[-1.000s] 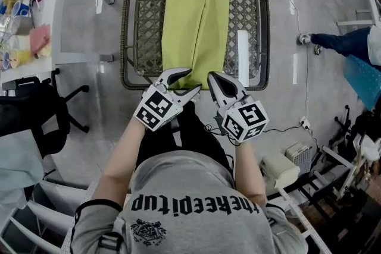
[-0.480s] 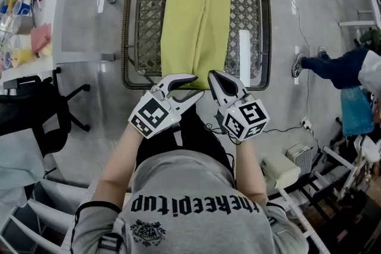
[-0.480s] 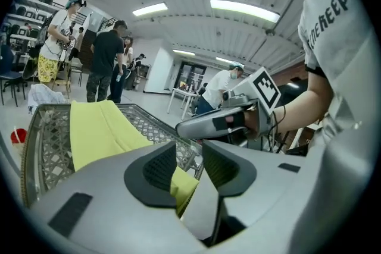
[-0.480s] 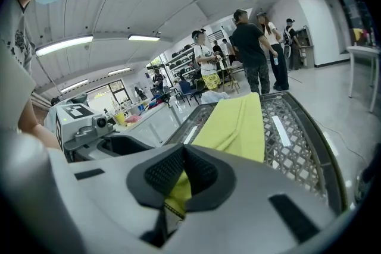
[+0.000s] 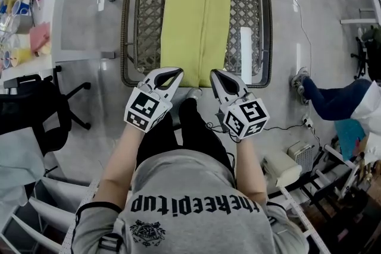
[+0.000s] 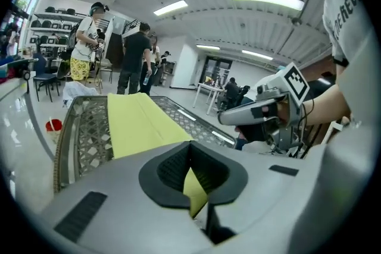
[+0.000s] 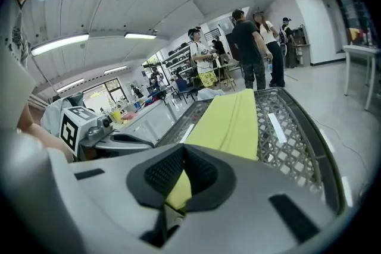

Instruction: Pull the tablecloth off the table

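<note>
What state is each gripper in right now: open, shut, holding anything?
Left gripper: jaws have just been closing, now shut on the near edge of the tablecloth.
Right gripper: jaws shut on the same edge.

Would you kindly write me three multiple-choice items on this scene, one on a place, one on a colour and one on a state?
1. Where on the lattice table does the tablecloth lie?
A. Along its middle
B. Over its left side only
C. Bunched in a far corner

2. What colour is the tablecloth?
A. Red
B. Yellow-green
C. Blue

3. How do the left claw and the right claw stand?
A. Both open above the tablecloth
B. Both shut on the tablecloth's near edge
C. Only the right shut on it

Answers:
1 A: bare lattice shows on both sides of the tablecloth.
2 B: it is yellow-green in every view.
3 B: each gripper view shows tablecloth pinched between its jaws. The left claw's jaws have just been closing onto it.
</note>
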